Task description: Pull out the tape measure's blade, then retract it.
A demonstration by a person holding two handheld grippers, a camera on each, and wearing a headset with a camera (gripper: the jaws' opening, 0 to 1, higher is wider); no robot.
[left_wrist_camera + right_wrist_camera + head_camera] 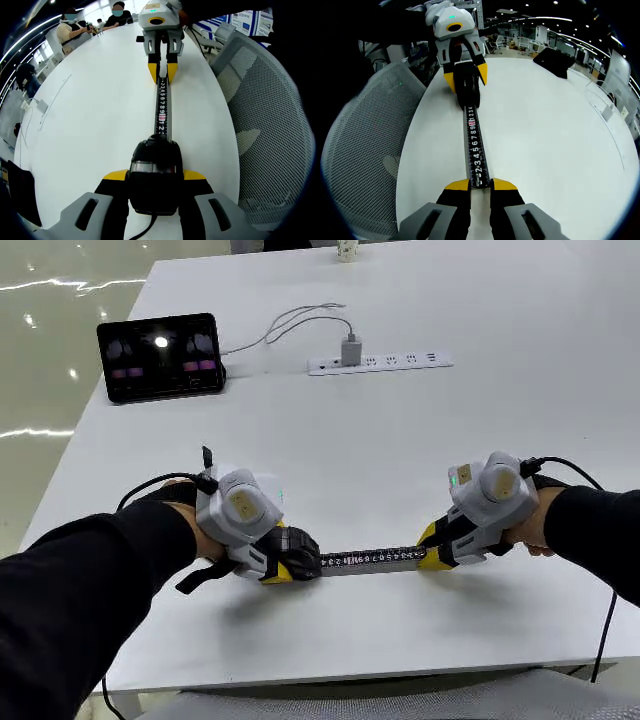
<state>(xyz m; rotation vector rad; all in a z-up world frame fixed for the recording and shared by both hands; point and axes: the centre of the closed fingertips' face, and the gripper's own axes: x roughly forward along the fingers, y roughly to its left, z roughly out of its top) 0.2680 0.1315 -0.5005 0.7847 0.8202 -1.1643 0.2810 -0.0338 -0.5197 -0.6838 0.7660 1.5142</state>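
Left hand-held gripper (pixel 155 176), lower centre of its view, is clamping tape measure case (pixel 154 157); right hand-held gripper (pixel 480 185) is pinching blade (pixel 472 140) tip, stretched low over table (pixel 400 440). Blade prob. thin, springy, sharp-edged; case is looking rigid, best held at sides.

Black-sleeved arms (pixel 90 580) reach inward, tools facing each other: the grey, yellow-tipped left tool (pixel 285 565) clamps the black tape measure case (pixel 155 165); the right tool (pixel 430 548) pinches the end of its blade (pixel 475 145).
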